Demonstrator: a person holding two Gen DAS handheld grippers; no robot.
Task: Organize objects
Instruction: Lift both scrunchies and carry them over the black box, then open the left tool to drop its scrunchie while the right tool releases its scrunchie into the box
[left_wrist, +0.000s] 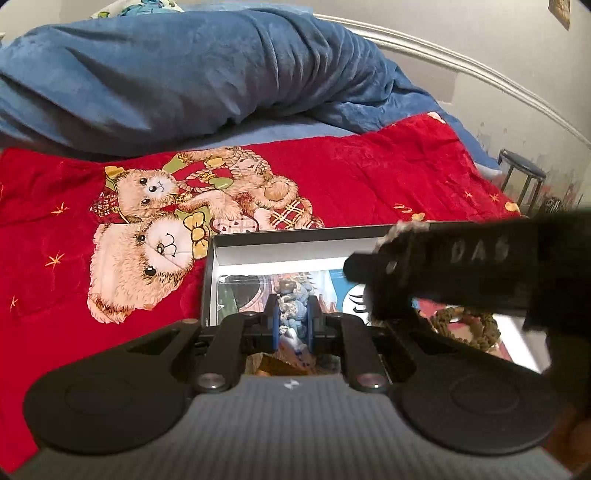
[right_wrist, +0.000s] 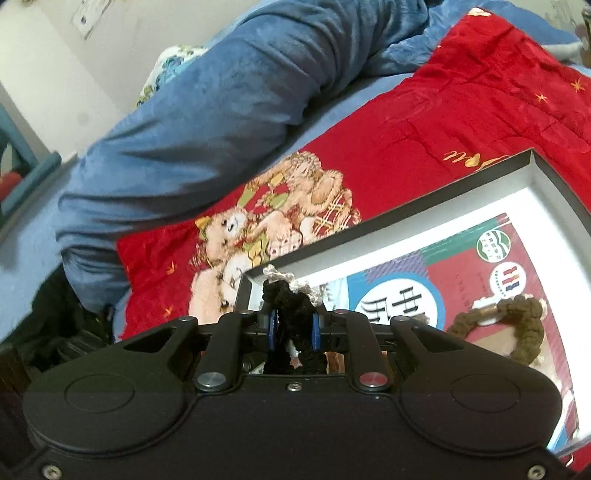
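1. Scrunchies go in the box (left_wrist: 221, 254) on the bed: your left tongs (left_wrist: 291, 319) clamp a blue-grey scrunchie (left_wrist: 291, 306) over it; lower first.
2. Right tongs (right_wrist: 293, 325) clamp a black scrunchie (right_wrist: 291, 299) at the box's edge; release beside the brown scrunchie (right_wrist: 517, 332).

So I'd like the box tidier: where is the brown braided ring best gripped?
Grip the brown braided ring across one strand of its loop, coming from above. It lies flat on the printed sheet in the box, so the open centre probably leaves room for one finger inside.
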